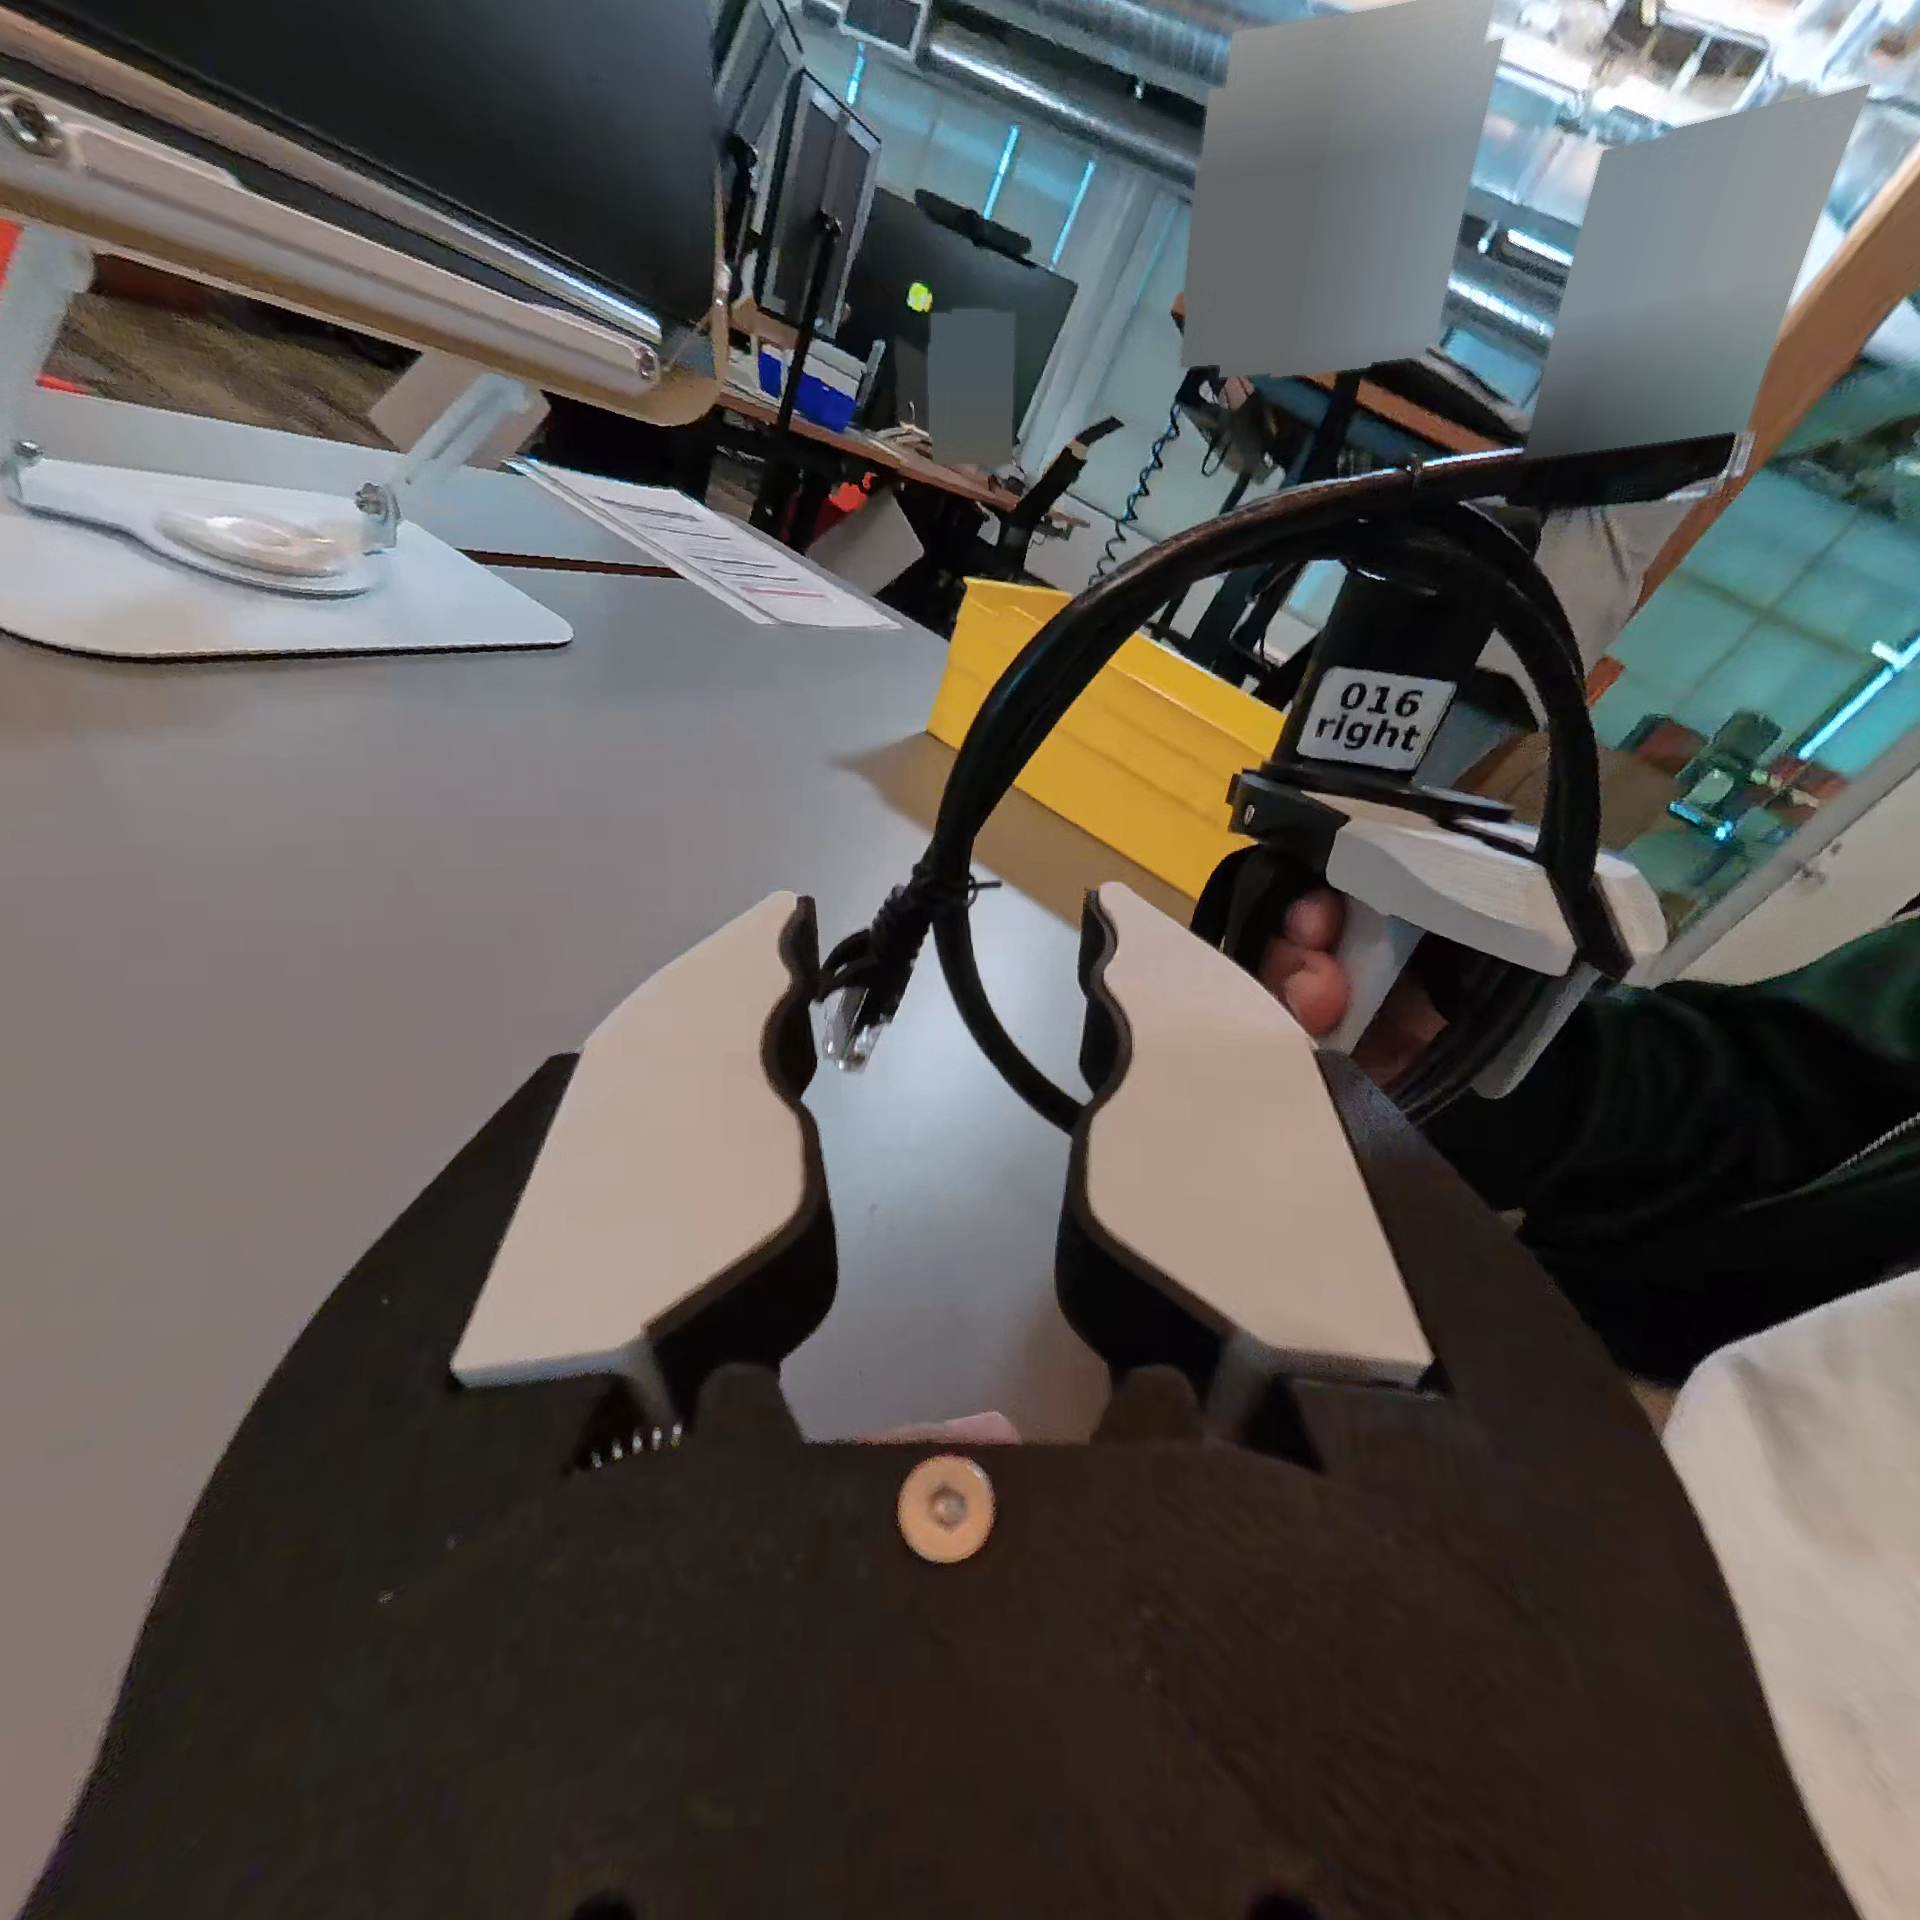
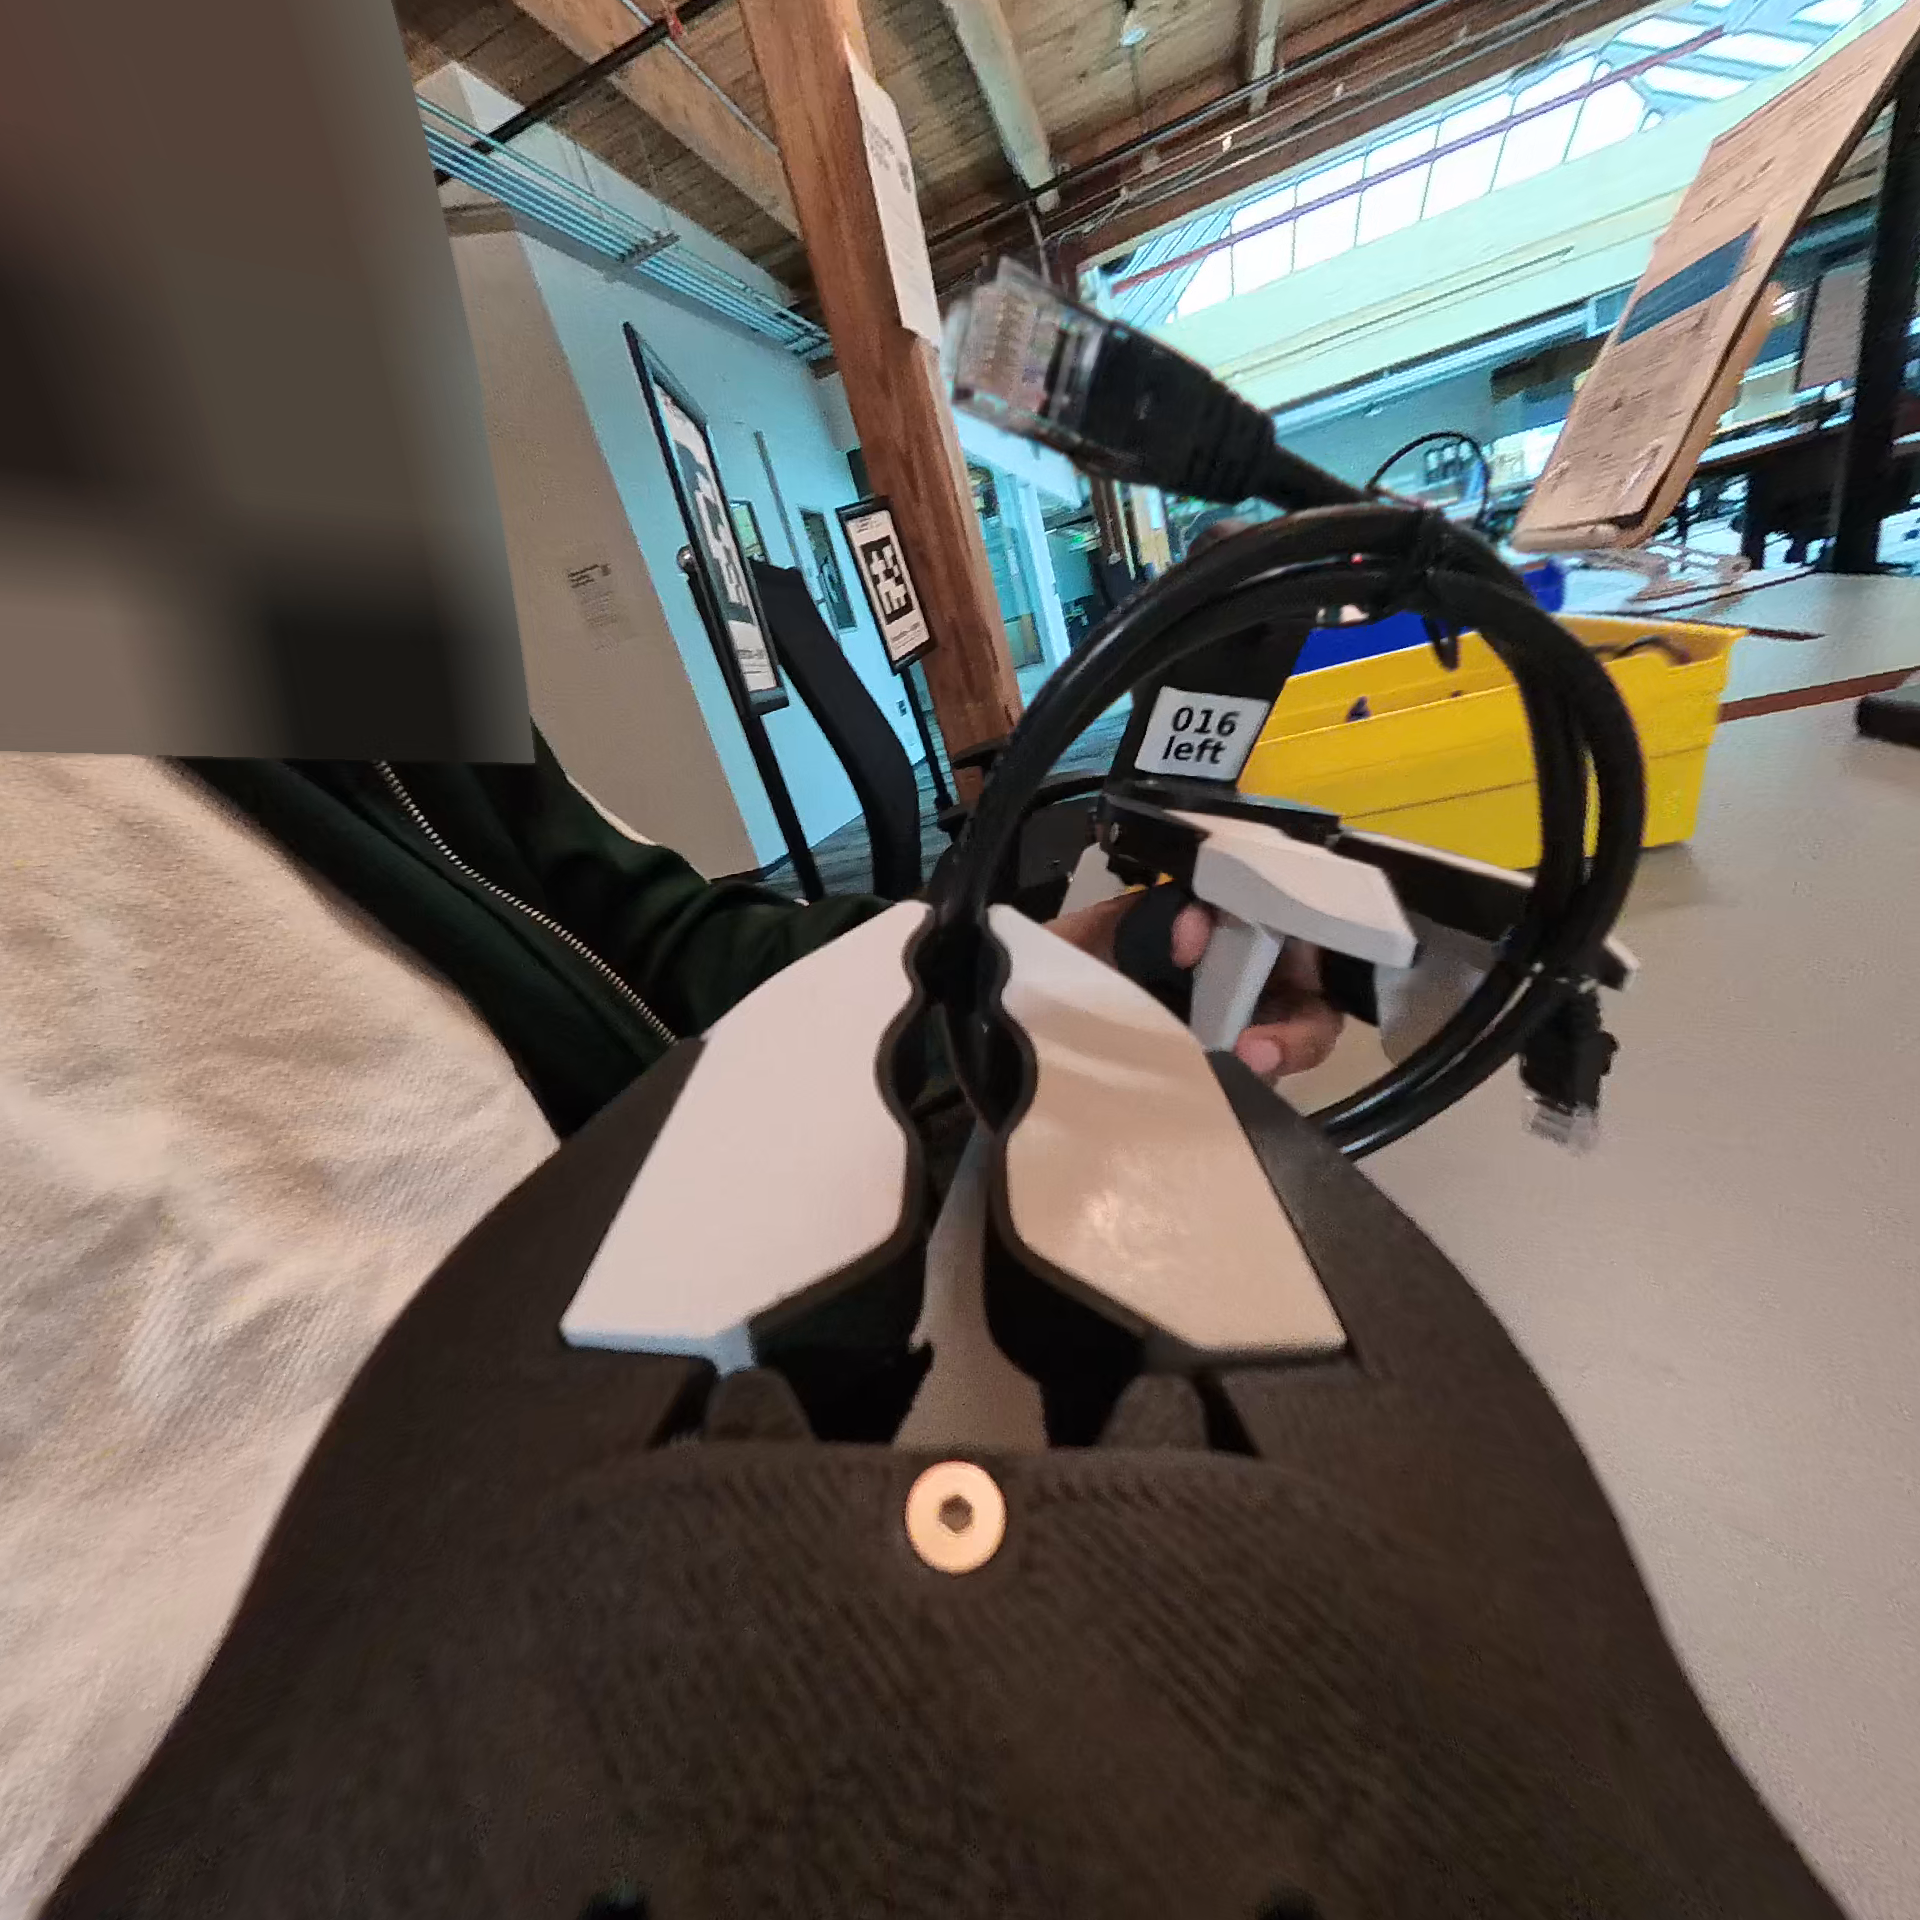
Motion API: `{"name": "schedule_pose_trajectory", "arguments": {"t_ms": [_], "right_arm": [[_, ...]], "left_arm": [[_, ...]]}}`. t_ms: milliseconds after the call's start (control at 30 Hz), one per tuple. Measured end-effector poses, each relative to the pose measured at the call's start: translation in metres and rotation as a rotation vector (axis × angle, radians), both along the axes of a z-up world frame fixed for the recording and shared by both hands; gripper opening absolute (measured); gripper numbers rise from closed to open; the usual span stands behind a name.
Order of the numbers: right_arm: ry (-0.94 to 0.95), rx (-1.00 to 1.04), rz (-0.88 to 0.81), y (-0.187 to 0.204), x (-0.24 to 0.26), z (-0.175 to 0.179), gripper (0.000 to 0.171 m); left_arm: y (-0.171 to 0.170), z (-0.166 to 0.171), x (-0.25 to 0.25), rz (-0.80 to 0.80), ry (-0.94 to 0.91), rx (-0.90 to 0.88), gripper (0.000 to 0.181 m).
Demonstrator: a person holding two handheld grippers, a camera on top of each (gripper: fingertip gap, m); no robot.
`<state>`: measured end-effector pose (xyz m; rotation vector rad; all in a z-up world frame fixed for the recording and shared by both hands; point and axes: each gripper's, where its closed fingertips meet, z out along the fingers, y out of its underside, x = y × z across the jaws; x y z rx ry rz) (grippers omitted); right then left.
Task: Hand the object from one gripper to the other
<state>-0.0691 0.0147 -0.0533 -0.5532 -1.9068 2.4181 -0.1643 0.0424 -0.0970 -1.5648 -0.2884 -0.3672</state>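
Above the grey counter, my right gripper is clenched on a coiled black cable, the strands pinched between its white fingers near their tips. The coil stands upright in the air, bound at the top by a thin tie, with one clear-tipped plug jutting up toward the camera and the other plug dangling at the coil's lower far side.

My left gripper is released, its jaws spread wide. In the left wrist view one strand of the coil already passes between its fingertips, close against the inner edge of the right-hand one, and the dangling plug hangs just inside the left-hand one. The right wrist view shows the left gripper reaching through the loop from the far side.

I judge the handover half made: the receiver is in place but has not yet taken hold. To do it well, I would centre the bundled strands in the notches of the left fingers before closing, keep the loose plug out of the bite, and close fully on the cable itself. Only once that hold is firm should the right gripper let go; releasing early could drop the coil to the counter near the yellow bin.
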Motion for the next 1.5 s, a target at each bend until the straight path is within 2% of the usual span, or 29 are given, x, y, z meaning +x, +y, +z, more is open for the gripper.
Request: {"name": "schedule_pose_trajectory", "arguments": {"t_ms": [233, 300, 367, 467, 500, 567, 700, 967, 1233, 1500], "right_arm": [[-0.039, 0.004, 0.078, -0.008, 0.007, -0.003, 0.006], [-0.044, 0.002, 0.085, -0.009, 0.008, -0.003, 0.006], [-0.046, -0.002, 0.094, -0.01, 0.009, -0.004, 0.006], [-0.047, -0.006, 0.084, -0.01, 0.007, -0.005, 0.006], [-0.047, -0.005, 0.067, -0.01, 0.004, -0.006, 0.013], [-0.057, -0.029, 0.008, -0.006, -0.005, -0.004, 0.045], [-0.076, -0.089, -0.054, 0.007, -0.015, 0.001, 0.056], [-0.1, -0.131, -0.159, 0.029, -0.03, 0.001, 0.055], [-0.029, -0.087, -0.304, 0.043, -0.041, 0.001, 0.061], [0.077, 0.038, -0.4, 0.043, -0.044, -0.004, 0.064]], "left_arm": [[0.003, -0.004, 0.005, 0.01, 0.124, -0.042, 0.035], [0.003, -0.005, 0.009, -0.013, 0.147, -0.058, 0.016], [0.003, -0.006, 0.009, -0.004, 0.179, -0.077, 0.011], [0.001, -0.002, 0.004, 0.019, 0.167, -0.073, 0.01], [-0.001, 0.002, 0.002, 0.029, 0.145, -0.051, 0.009], [-0.005, 0.004, -0.005, 0.054, 0.104, -0.029, 0.009], [-0.013, 0.009, -0.018, 0.093, 0.015, 0.024, 0.009], [-0.022, 0.016, -0.029, 0.084, -0.15, 0.135, 0.008], [-0.015, 0.013, -0.016, 0.024, -0.13, 0.108, 0.008], [0.0, 0.006, 0.016, -0.148, -0.103, 0.044, 0.008]]}}
